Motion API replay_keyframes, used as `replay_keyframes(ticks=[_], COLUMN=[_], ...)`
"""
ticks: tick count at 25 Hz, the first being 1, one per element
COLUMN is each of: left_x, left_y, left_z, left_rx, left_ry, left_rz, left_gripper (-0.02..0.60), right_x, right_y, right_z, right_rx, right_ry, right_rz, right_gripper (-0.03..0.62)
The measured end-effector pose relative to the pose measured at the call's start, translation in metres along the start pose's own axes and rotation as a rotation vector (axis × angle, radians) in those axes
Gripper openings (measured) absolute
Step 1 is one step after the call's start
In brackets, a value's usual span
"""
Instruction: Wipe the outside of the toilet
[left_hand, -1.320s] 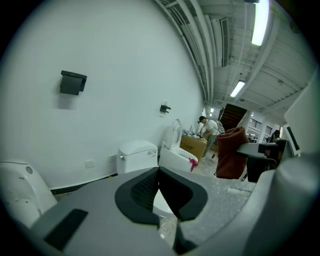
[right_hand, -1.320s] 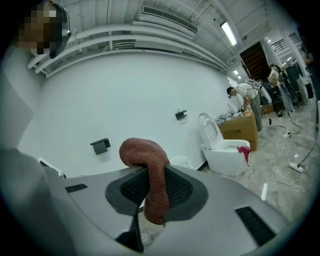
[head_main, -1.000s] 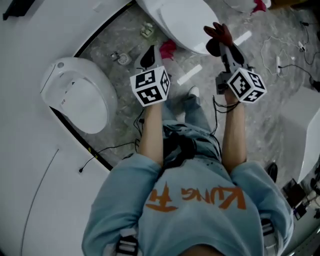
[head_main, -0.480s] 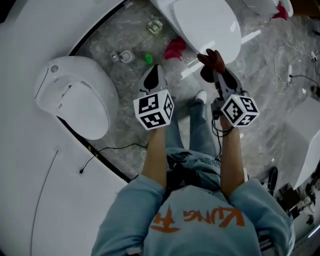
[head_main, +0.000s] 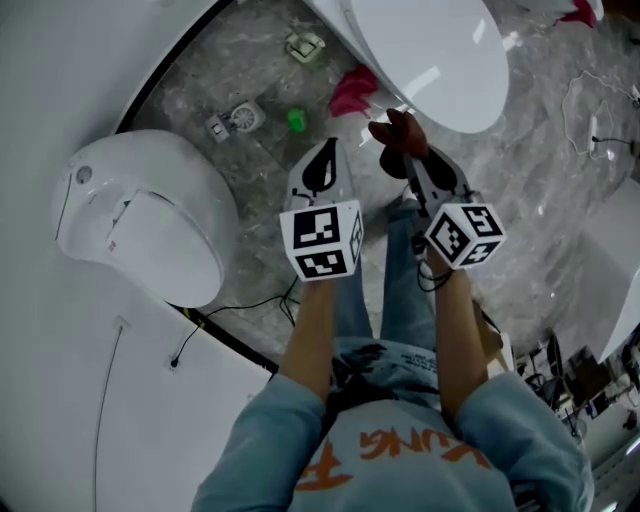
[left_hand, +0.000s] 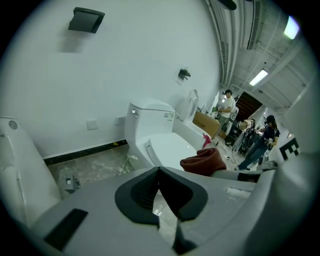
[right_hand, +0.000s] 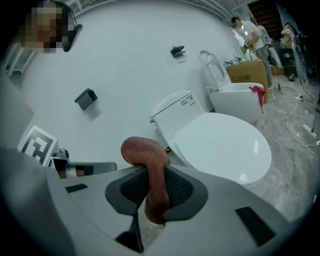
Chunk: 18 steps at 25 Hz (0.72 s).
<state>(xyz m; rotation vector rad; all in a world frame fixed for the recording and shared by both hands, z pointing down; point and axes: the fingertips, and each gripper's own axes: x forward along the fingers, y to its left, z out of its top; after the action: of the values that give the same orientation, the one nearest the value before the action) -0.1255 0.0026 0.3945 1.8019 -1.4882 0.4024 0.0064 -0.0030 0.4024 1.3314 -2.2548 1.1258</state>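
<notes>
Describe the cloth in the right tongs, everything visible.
The cloth is reddish-brown, soft and nappy, bunched into a thick fold. The right tongs are shut on it: one rounded hump bulges above the dark ribbed pads, and a tail hangs below. It is held in the air, short of the white toilet, apparently touching nothing else.

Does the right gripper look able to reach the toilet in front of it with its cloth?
Probably yes: the right gripper, shut on the cloth, faces the toilet, lid down, with nothing between them.

White toilet (head_main: 440, 50); rust-red cloth (right_hand: 152, 175); grey marbled floor (head_main: 200, 80); pale blue sweatshirt (head_main: 420, 492) with orange lettering.
</notes>
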Motion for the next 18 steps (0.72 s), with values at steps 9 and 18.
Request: replay_keyframes(ticks=[9,18], left_x=[0.044,0.077], left_y=[0.041,0.086], left_z=[-0.025,-0.046], left_rx=[0.011,-0.022], left_ry=[0.032,0.062], left_rz=[-0.003,0.022], left_gripper=[-0.006,-0.006], right_x=[0.092,0.163], right_y=[-0.002,-0.021], right_z=[-0.031,-0.048], right_rx=[0.008,-0.017], right_ry=[0.032,0.067], right_rz=[0.008,-0.009], right_gripper=[0.075,0.074])
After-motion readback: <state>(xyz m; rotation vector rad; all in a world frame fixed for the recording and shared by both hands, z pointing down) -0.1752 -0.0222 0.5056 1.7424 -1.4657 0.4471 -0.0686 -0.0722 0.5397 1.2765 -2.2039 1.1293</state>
